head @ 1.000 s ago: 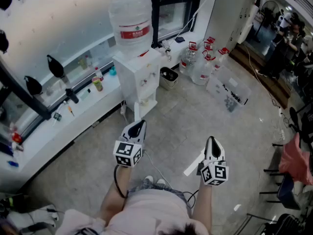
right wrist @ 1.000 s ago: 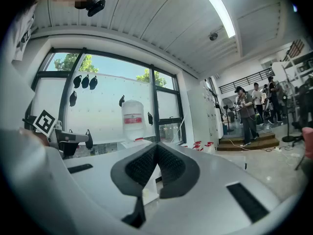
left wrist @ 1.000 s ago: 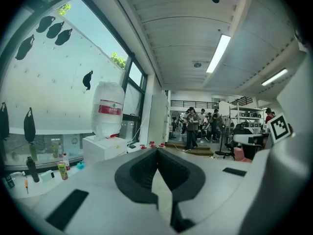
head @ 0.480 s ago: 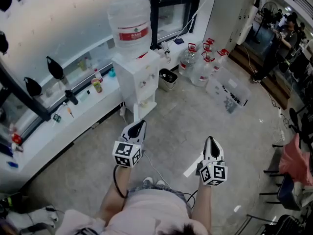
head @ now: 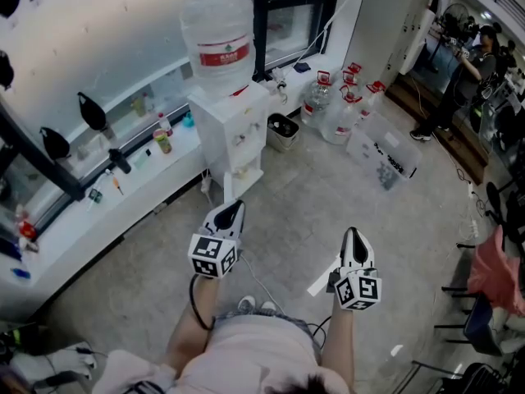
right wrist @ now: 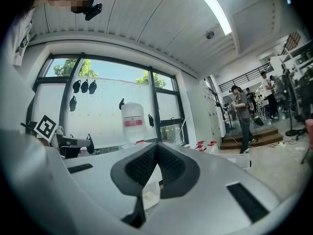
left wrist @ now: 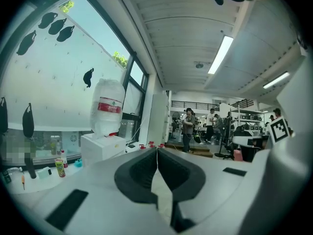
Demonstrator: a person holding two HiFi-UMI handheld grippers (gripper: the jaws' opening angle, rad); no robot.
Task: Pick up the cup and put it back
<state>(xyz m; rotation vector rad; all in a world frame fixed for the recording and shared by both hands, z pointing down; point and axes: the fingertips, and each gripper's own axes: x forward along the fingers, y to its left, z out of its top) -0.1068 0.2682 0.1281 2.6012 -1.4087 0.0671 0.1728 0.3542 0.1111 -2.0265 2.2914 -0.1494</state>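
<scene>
left gripper (head: 235, 210): jaws together, empty
right gripper (head: 354, 235): jaws together, empty
cup: not made out; probably light, stiff; take by side wall
water dispenser (head: 234, 125): ahead, well apart

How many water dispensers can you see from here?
1. The dispenser stands against the window ledge, ahead of the left gripper, a jug on top. None seems hidden.

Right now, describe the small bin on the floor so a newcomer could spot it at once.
Find the white dispenser with the big bottle on top, by the window ledge. On the floor between it and the clear jugs sits the bin. Unlike the red-capped jugs, it is short with an open, dark top.
</scene>
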